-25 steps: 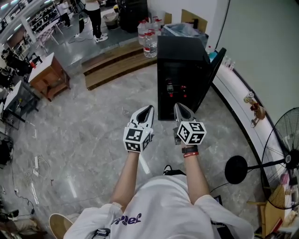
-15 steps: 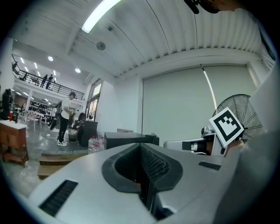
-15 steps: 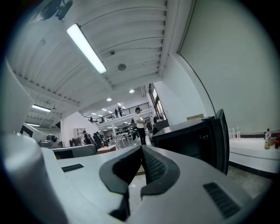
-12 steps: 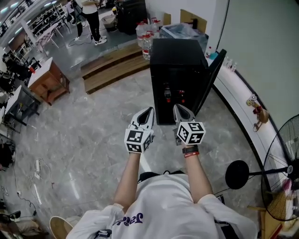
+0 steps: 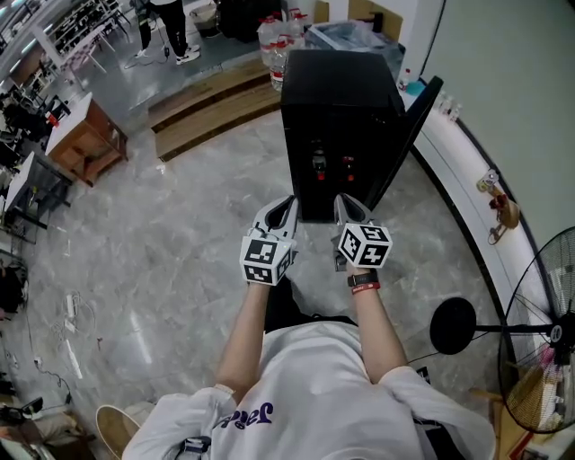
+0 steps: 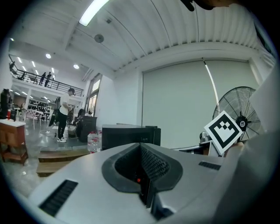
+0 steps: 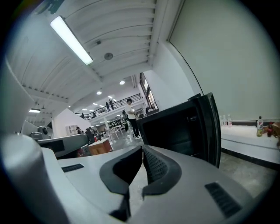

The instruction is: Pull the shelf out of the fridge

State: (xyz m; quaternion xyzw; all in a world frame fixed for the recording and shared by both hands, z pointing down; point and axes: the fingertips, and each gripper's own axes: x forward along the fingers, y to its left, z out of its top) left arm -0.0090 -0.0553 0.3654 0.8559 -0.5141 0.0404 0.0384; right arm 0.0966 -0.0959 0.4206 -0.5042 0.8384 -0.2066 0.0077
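A black mini fridge (image 5: 337,99) stands on the marble floor, its door (image 5: 409,130) swung open to the right. Its inside is dark; two red-topped items (image 5: 320,165) show there, and I cannot make out a shelf. My left gripper (image 5: 284,207) and right gripper (image 5: 347,205) are held side by side just short of the fridge's open front, touching nothing. Both are shut and empty. In the left gripper view the fridge (image 6: 127,134) rises behind the left gripper (image 6: 141,146). The right gripper (image 7: 143,148) points at the open fridge (image 7: 175,129) and its door (image 7: 211,127).
A standing fan (image 5: 544,332) with a round base (image 5: 453,325) is at the right. A white ledge (image 5: 467,175) runs along the wall. Wooden steps (image 5: 216,103), water bottles (image 5: 274,45) and a wooden desk (image 5: 85,144) lie beyond; a person (image 5: 171,27) stands at the back.
I have stepped closer to the fridge, which now sits right in front of both grippers. Both grippers moved forward together and stayed shut.
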